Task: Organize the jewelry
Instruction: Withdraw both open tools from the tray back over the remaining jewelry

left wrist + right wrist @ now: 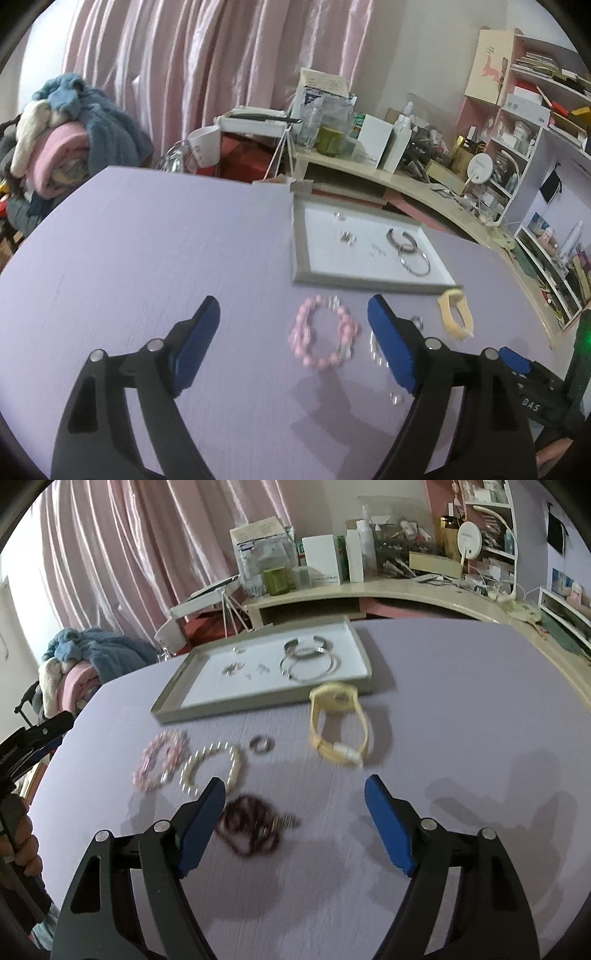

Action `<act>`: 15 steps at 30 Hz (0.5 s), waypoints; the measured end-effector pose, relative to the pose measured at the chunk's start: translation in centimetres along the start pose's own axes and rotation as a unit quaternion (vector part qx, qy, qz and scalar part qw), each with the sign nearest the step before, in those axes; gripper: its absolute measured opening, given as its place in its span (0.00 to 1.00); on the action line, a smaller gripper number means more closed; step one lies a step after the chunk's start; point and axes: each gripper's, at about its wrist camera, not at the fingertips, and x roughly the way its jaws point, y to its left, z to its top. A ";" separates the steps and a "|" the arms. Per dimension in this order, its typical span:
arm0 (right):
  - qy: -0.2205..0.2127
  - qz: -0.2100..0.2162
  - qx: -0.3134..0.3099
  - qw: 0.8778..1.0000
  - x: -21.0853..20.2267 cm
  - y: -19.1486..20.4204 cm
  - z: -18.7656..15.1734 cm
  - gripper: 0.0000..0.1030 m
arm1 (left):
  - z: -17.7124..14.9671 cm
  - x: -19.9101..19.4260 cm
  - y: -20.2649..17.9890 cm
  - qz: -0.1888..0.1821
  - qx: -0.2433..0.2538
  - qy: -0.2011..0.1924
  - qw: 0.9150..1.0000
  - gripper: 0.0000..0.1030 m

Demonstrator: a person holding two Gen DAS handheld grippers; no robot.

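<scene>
A grey jewelry tray (301, 242) (173, 698) with a white lining lies on the lilac table and holds silver bangles (415, 260) (310, 664) and small earrings (232, 668). In front of it lie a pink bead bracelet (323, 334) (160, 760), a pearl bracelet (212, 766), a silver ring (261, 745), a yellow watch (456, 314) (338, 727) and a dark bead bracelet (251, 829). My left gripper (293, 314) is open above the pink bracelet. My right gripper (295, 794) is open, just above the dark bracelet.
The table's far edge borders a cluttered beige desk (406, 177) (369, 590) with boxes and bottles. Folded blankets (70, 136) pile at the left. Pink curtains hang behind. Shelves (535, 147) stand at the right.
</scene>
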 end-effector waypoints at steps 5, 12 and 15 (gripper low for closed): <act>0.014 0.006 0.009 1.000 -0.2 0.7 -2.5 0.77 | -3.1 -2.1 0.8 0.005 -0.017 0.013 1.000 0.85; 0.022 0.003 -0.007 1.000 0.0 1.7 -3.7 0.77 | -5.7 -3.5 0.1 0.013 0.014 0.021 1.000 0.87; 0.027 0.001 -0.005 1.000 0.5 1.8 -3.6 0.77 | -6.0 -3.8 -0.3 0.016 0.025 0.018 0.999 0.88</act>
